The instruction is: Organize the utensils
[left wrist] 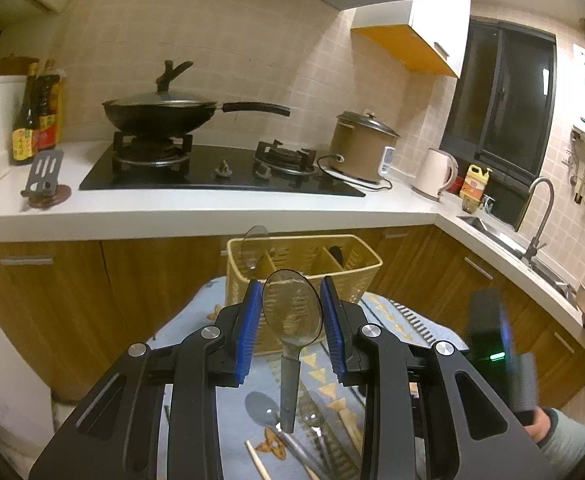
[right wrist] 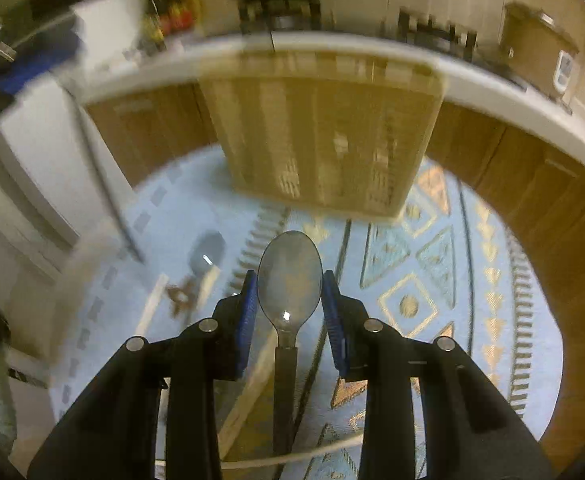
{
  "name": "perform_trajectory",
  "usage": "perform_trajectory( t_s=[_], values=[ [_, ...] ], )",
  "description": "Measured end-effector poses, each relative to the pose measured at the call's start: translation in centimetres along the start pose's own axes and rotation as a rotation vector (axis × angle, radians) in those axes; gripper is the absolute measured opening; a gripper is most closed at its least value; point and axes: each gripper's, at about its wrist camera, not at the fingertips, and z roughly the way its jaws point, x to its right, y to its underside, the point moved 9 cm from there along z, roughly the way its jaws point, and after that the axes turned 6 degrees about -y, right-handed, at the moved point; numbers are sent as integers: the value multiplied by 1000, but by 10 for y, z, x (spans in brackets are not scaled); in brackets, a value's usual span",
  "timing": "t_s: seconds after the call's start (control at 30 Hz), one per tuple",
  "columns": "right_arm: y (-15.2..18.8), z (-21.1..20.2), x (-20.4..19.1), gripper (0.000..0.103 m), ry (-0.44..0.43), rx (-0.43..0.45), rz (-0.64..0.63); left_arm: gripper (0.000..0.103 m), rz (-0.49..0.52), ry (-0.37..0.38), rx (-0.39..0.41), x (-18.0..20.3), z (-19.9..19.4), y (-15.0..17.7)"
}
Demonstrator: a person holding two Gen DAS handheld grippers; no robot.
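Spoons (left wrist: pixel 291 312) (right wrist: pixel 289 282) clamped in both hand-held grippers (left wrist: pixel 291 316) (right wrist: pixel 290 304), bowls forward, handles trailing back.

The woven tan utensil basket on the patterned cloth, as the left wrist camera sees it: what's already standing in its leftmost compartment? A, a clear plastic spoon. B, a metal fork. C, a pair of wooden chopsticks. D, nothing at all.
A: in the left wrist view a clear plastic spoon stands bowl-up in the leftmost compartment of the woven tan utensil basket, its bowl rising above the rim.
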Motion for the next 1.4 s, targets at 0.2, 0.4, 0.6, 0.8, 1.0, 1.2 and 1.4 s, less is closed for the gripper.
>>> perform_trajectory(
  t_s=[0.2, 0.4, 0.6, 0.8, 1.0, 1.2, 1.4],
  values=[
    [-55, -59, -7, 29, -76, 231, 9, 28, 4, 12, 47, 11, -3, -24],
    [-117, -103, 3, 29, -117, 397, 49, 28, 18, 13, 112, 17, -7, -62],
    [-166, -123, 23, 29, -25, 517, 46, 28, 38, 36, 168, 29, 1, -97],
    [-192, -129, 55, 29, 139, 614, 39, 28, 55, 48, 193, 41, 27, -113],
    [-206, -111, 88, 29, 197, 644, 53, 28, 49, 35, 206, 39, 60, -120],
    [-199, -71, 96, 29, 242, 601, -5, 28, 16, 33, 182, 32, 98, -114],
    [-180, -38, 105, 29, 216, 532, 0, 28, 0, 30, 125, 25, 128, -92]
  ],
)
